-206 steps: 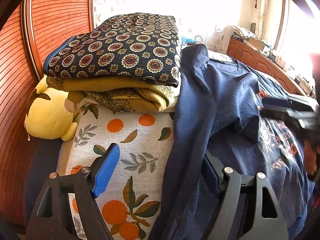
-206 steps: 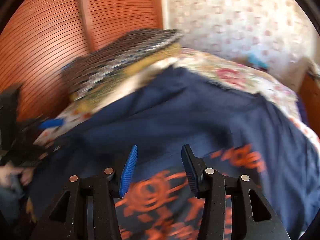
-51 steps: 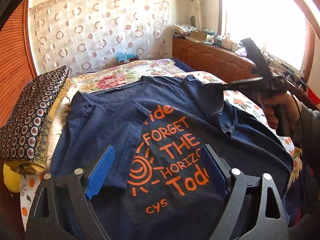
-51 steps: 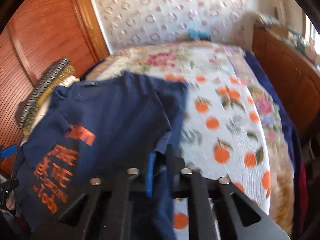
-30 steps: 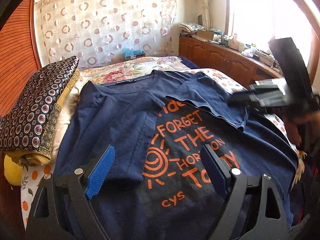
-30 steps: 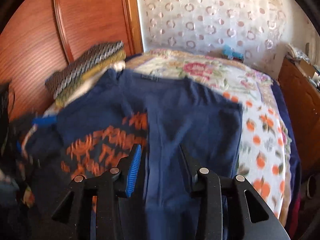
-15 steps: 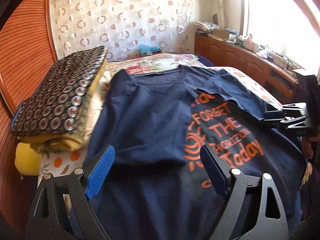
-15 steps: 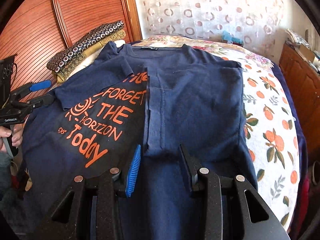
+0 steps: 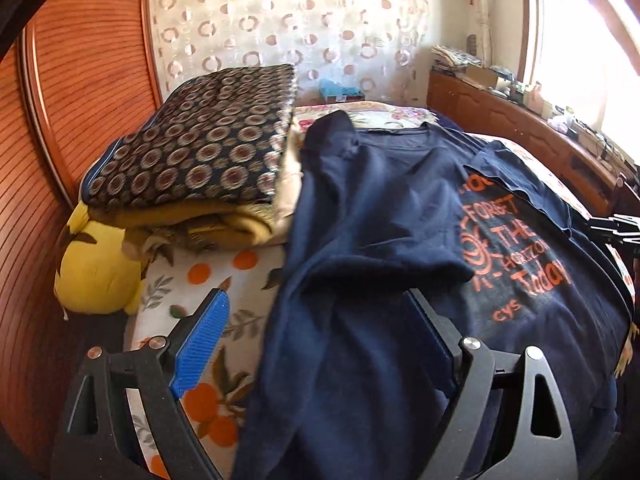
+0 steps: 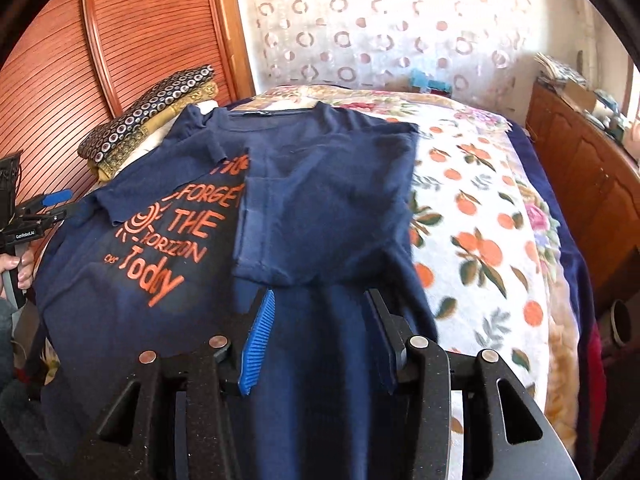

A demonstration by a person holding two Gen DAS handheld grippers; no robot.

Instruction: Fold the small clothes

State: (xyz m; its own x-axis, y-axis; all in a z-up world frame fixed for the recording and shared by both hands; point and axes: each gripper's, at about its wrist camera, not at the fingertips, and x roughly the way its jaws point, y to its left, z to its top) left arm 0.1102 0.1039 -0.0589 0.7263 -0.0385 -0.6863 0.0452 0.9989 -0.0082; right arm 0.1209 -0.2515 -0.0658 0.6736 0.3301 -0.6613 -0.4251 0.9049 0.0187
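A navy T-shirt [image 10: 320, 200] with orange lettering lies spread face up on the bed [image 10: 480, 208], over a white blanket printed with oranges. Both of its sides are folded in over the chest: one flap covers the right part of the print in the right wrist view, and the opposite sleeve lies across the top of the lettering. The left hand-held gripper [image 9: 320, 340] hovers over the shirt's edge near the hem, released, its jaws wide with cloth lying under them but not pinched. The right hand-held gripper [image 10: 320, 336] sits above the folded flap's lower edge, its jaws partly apart and just been opening, nothing clamped between them. Beside the shirt's shoulder a stack of folded patterned blankets [image 9: 200, 160] rests on a yellow plush toy [image 9: 96, 268] against the wooden headboard [image 9: 80, 80]
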